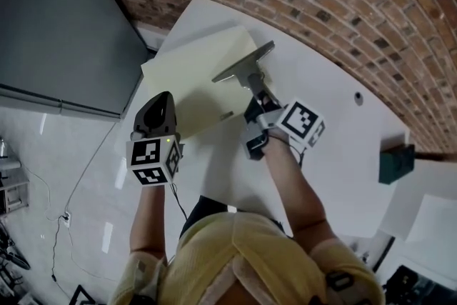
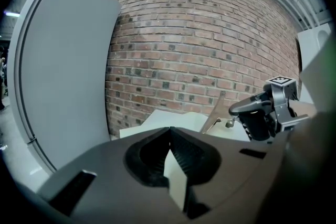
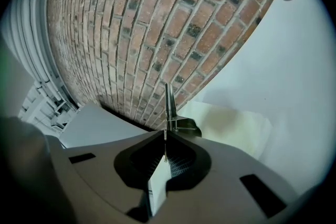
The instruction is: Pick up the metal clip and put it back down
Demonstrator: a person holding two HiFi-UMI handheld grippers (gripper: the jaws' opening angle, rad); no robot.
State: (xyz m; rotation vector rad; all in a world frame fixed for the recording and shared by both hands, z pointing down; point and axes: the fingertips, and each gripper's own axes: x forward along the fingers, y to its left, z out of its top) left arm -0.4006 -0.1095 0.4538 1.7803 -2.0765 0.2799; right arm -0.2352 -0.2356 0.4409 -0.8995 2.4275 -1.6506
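Right gripper point(image 3: 164, 136) pinches the metal clip point(image 3: 169, 105) by its thin handle, jaws almost together, holding it clear above the cream sheet point(image 3: 231, 128) (likely ready to set down); left gripper point(image 2: 169, 131) is closed and empty.

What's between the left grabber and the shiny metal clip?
The pale yellow sheet, lying on the white table. The head view shows it between the left gripper and the metal clip.

head view: steeply down over table point(image 1: 357, 153) | gripper views: close, facing brick wall point(image 2: 210, 34) point(image 3: 131, 34) | shared: cream sheet point(image 1: 193, 78) point(image 2: 181, 119) point(image 3: 236, 128)
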